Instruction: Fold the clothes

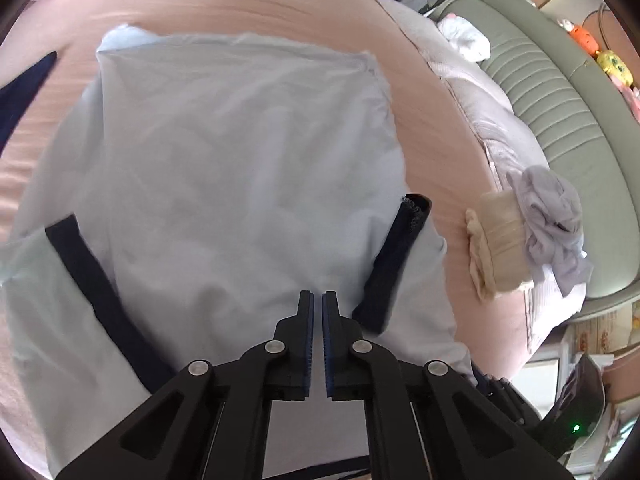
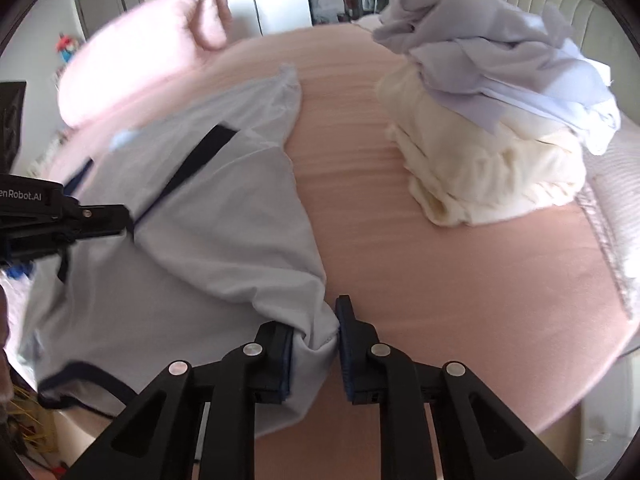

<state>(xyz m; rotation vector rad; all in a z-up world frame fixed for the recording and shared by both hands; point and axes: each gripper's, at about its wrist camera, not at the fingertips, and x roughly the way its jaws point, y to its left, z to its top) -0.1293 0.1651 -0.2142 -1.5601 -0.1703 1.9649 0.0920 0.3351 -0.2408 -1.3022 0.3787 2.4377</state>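
A pale blue garment (image 1: 224, 168) with dark navy trim (image 1: 100, 292) lies spread on a bed (image 1: 248, 8) covered by a pink sheet. In the left wrist view it fills the middle of the bed, and a navy-edged strip (image 1: 394, 264) lies across its right part.

In the right wrist view the garment (image 2: 208, 240) runs from the near edge of the bed toward the far left, its right border drawn into folds. A cream folded pile (image 2: 480, 168) sits on the sheet to the right, well apart from the garment, and crumpled lilac clothes (image 2: 480, 52) lie on top of it. A pink pillow (image 2: 136, 60) lies at the far left of the bed. A padded pale headboard (image 1: 560, 104) curves round the far side, and shelves and toys stand beyond it, too small to tell apart.

The left gripper (image 1: 317, 304) hangs over the near part of the garment, between the two navy bands; its jaws are drawn together with only a slit between the pads, and no cloth shows between them. From the right wrist view, the left gripper (image 2: 126, 222) reaches in at the left edge, over the navy trim.

The right gripper (image 2: 316, 332) is at the garment's bunched near-right corner, its jaws narrow and clamped on a gathered fold of the blue cloth.
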